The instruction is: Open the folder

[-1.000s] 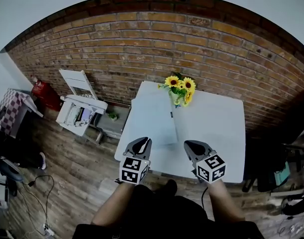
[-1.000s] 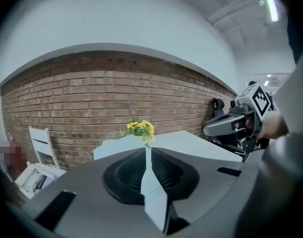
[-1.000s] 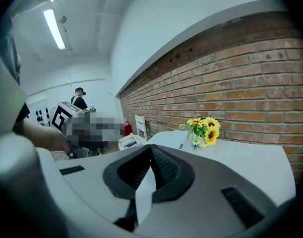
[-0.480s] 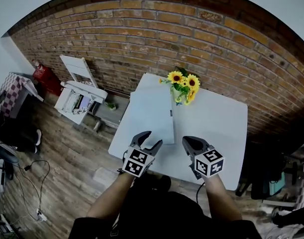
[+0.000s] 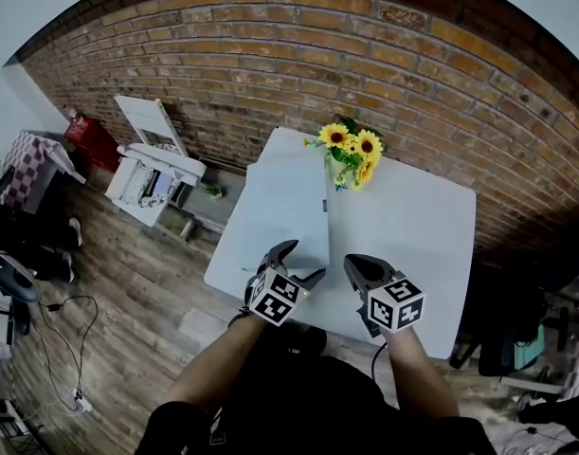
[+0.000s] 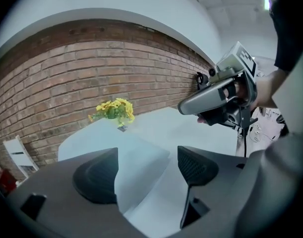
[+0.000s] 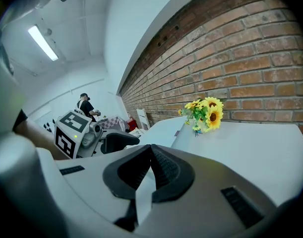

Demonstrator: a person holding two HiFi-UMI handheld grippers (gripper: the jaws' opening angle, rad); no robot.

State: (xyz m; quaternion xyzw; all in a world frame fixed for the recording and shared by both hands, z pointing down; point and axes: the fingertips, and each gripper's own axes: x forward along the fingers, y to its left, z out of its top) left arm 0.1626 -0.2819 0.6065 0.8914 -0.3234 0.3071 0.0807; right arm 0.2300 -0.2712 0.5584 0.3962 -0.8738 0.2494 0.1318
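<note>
My left gripper stands wide open. Its jaws have just been opening, and nothing is pinched; the near corner of the pale blue folder lies between the fingers but below them, clear of both pads. Just to the right, my right gripper has its fingers closed tip to tip on nothing.

Past the left fingers the folder lies flat on the white table, its long side running away from me. I judge it light, thin and smooth, with a cover that will bend rather than lift as a board (and the whole thing may slide if I only push). That near corner, on the free edge, looks like the place to pinch the top cover alone; which long edge is the spine I cannot tell.

Beyond the folder's far end stand the sunflowers, close to the brick wall.
</note>
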